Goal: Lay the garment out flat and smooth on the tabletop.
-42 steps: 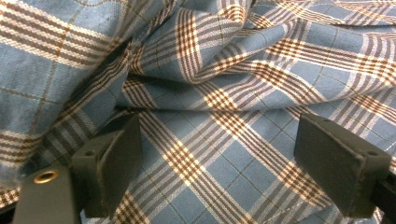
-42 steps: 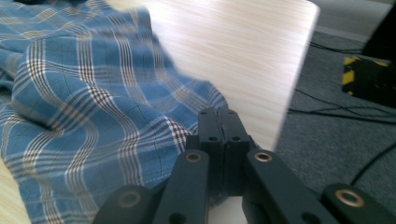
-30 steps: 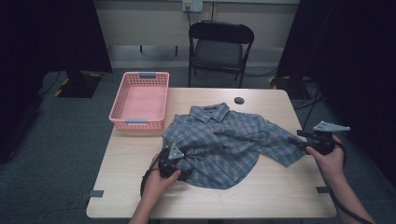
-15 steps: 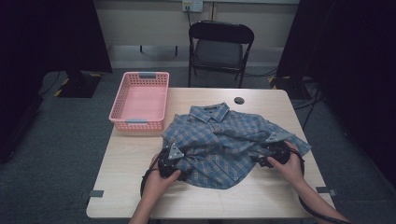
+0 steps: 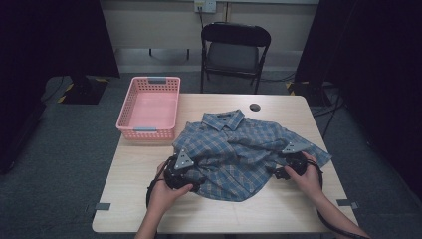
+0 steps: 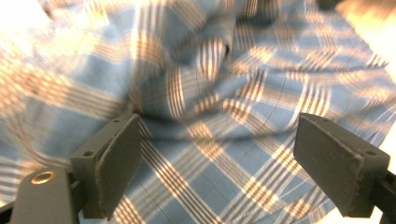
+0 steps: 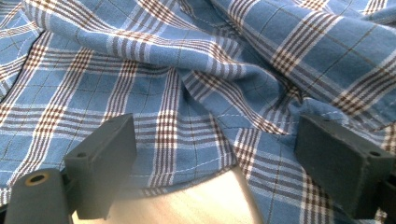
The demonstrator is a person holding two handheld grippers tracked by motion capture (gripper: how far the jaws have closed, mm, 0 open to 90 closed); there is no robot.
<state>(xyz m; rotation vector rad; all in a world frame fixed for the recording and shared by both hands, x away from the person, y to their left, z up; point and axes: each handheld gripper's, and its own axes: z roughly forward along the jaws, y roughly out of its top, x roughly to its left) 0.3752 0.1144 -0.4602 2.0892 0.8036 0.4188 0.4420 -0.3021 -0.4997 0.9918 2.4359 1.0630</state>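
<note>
The shirt (image 5: 239, 152) under my hands is soft woven cloth, a matt blue plaid with brown and white stripes, creased and rumpled, its stitched hem showing in my right gripper view. My jaws are matt black plastic with flat, smooth pads, and each gripper carries a dull grey metal-looking plate on top. The desk (image 5: 149, 199) is pale wood-grain with a smooth, faintly shiny finish, the basket (image 5: 149, 107) is pink latticed plastic, and the chair (image 5: 233, 50) has a black frame with a dull grey seat.

I see plaid shirt (image 6: 219, 93) motion-blurred in left gripper view, edges cropped. Shirt hem hides table (image 5: 149, 164) beneath. My forearms cut off at bottom edge, high view.
</note>
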